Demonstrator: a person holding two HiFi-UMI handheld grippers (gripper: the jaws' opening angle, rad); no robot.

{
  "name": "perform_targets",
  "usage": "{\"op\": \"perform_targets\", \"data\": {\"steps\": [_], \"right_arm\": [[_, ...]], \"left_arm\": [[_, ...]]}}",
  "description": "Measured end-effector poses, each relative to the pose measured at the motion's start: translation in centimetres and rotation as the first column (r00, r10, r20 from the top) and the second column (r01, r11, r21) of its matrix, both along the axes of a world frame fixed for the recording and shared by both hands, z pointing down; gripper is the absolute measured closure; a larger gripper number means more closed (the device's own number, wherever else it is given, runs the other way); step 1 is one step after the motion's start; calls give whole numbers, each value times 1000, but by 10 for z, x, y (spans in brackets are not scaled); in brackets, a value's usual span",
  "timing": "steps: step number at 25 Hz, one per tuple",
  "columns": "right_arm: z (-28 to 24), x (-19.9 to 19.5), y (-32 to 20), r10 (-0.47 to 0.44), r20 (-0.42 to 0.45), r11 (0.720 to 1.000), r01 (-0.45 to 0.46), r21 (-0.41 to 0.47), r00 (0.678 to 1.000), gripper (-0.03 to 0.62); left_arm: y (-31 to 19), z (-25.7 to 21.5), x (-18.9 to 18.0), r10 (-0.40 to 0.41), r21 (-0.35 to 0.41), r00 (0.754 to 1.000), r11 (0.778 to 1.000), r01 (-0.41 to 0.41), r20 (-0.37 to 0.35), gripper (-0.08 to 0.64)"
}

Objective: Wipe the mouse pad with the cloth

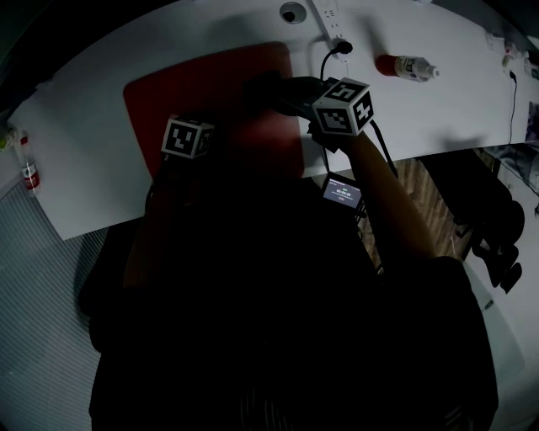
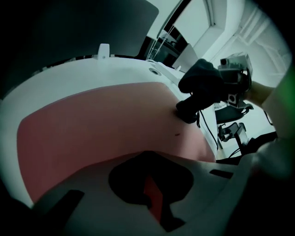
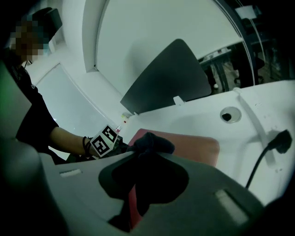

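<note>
A red mouse pad (image 1: pixel 210 84) lies on the white table (image 1: pixel 93 135). My right gripper (image 1: pixel 295 91) is shut on a dark cloth (image 1: pixel 265 87), which rests on the pad's right part. In the right gripper view the cloth (image 3: pixel 152 144) bunches out past the jaws above the pad (image 3: pixel 193 147). My left gripper (image 1: pixel 189 135) sits low over the pad's near edge, its jaws together with nothing seen between them. The left gripper view looks across the pad (image 2: pixel 92 129) to the cloth (image 2: pixel 200 83) and the right gripper (image 2: pixel 233 76).
A spray bottle with a red cap (image 1: pixel 407 66) lies on the table at the right. At the back, a power strip (image 1: pixel 333 21) has a black plug and cable (image 1: pixel 337 49) running to the right arm. A small red bottle (image 1: pixel 29 172) stands left of the table.
</note>
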State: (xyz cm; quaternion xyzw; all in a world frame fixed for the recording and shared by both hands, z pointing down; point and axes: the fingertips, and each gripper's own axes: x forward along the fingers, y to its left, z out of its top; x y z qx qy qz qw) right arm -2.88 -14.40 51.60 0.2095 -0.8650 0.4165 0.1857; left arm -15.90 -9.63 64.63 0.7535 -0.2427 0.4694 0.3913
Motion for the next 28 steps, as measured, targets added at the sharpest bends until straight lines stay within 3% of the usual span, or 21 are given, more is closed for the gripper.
{"op": "perform_targets", "data": {"steps": [9, 16, 22, 25, 28], "right_arm": [[57, -15, 2, -127, -87, 992, 126, -8, 988, 552], [81, -24, 12, -246, -222, 966, 256, 18, 943, 552], [98, -27, 8, -268, -259, 959, 282, 17, 928, 552], [98, -29, 12, -331, -293, 927, 367, 75, 897, 552], [99, -30, 12, -411, -382, 859, 492, 143, 828, 551]], "left_arm": [[-1, -1, 3, 25, 9, 1000, 1000, -25, 6, 554], [-1, 0, 1, 21, -3, 1000, 1000, -21, 5, 554], [-3, -1, 3, 40, 13, 999, 999, -40, 17, 554], [-2, 0, -1, 45, 5, 999, 999, -46, 21, 552], [-3, 0, 1, 48, 6, 999, 999, -48, 17, 554]]}}
